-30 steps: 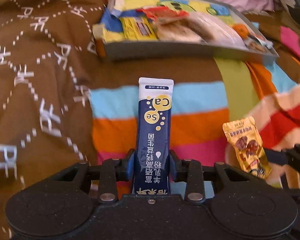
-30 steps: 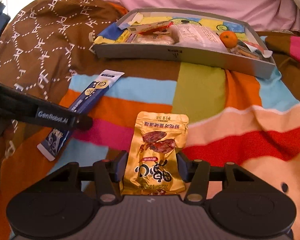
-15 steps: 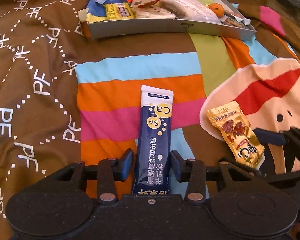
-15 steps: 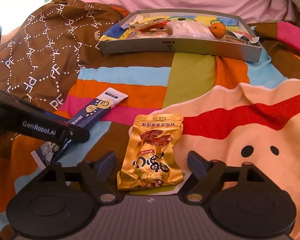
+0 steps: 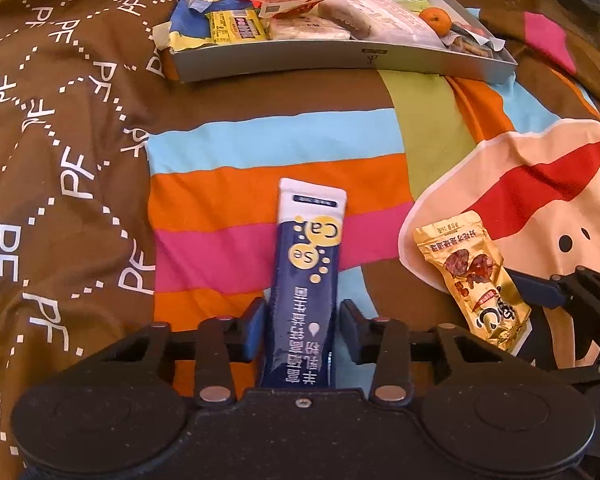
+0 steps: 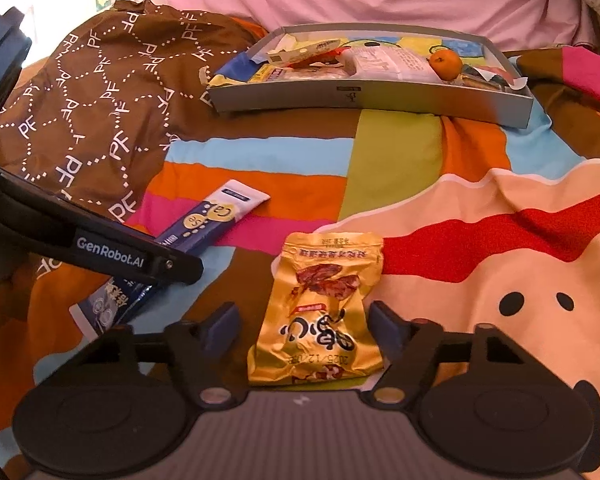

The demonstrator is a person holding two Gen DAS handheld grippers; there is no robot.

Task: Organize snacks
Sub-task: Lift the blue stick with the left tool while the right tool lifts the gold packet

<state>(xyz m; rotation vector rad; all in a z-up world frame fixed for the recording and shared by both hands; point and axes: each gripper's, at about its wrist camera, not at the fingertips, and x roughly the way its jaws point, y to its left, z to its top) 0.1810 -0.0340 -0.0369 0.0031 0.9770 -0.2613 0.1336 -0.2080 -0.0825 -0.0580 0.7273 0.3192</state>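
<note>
Released since a second ago: gold pouch [image 6: 320, 312], lying on quilt [image 6: 480, 216] between spread fingers of right gripper [image 6: 304, 324]. Left gripper [image 5: 300, 320] slackened around blue sachet [image 5: 306, 280] (small gaps either side), also on quilt. Tray [image 6: 372, 96] of snacks well beyond.

The blue sachet [image 5: 306, 280] reads "Ca" and "Se"; the left hand-held gripper [image 6: 112, 249] reads "GenRobot.AI".
</note>
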